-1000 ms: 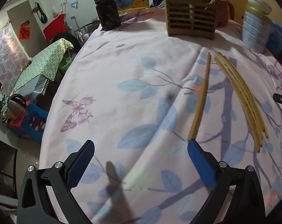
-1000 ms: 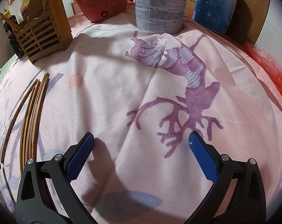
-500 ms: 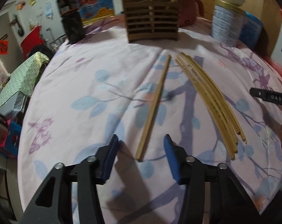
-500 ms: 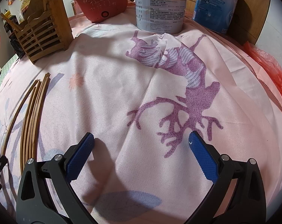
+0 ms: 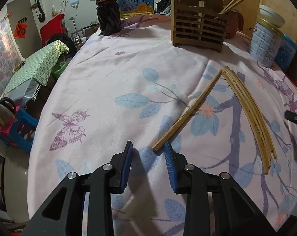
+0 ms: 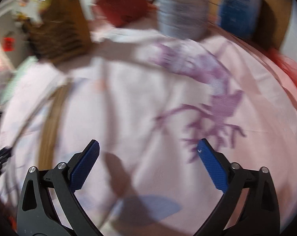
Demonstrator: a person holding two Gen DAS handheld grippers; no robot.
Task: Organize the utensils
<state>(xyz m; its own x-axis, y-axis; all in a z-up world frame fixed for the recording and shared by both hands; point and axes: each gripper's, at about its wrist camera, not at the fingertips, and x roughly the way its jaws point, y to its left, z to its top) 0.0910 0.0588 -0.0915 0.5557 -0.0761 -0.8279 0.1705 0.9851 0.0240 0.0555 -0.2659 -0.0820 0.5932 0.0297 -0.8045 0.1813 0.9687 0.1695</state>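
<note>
Left wrist view: the left gripper [image 5: 148, 147] has narrowed its jaws from the wide spread of a second ago to a slim gap, and nothing is pinched between them. The single chopstick [image 5: 189, 110] no longer lies parallel to the chopstick bundle [image 5: 250, 116]; it has swung so that its far tip touches the bundle's far end, on the side nearest the wooden utensil holder [image 5: 198, 29], while its near end has slid over against the inner face of the right blue pad [image 5: 169, 157]. Judging from that, the closing attempt nudged the stick aside rather than catching it, so the pick-up is not yet made and the gripper probably needs to re-centre on the near end before squeezing again.

The holder stands upright at the far side of the floral tablecloth [image 5: 113, 82], well beyond the far tips of all the chopsticks, with a few chopsticks already in it; the dark bottle [image 5: 108, 13] stands to its left.

In the right wrist view, sharp half a second ago, everything is now smeared with motion blur, so the right gripper [image 6: 148, 147] is on the move. Its jaws stand wide apart and empty, and the bundle [image 6: 50, 125] shows as a tan streak below the blurred holder [image 6: 60, 33].
</note>
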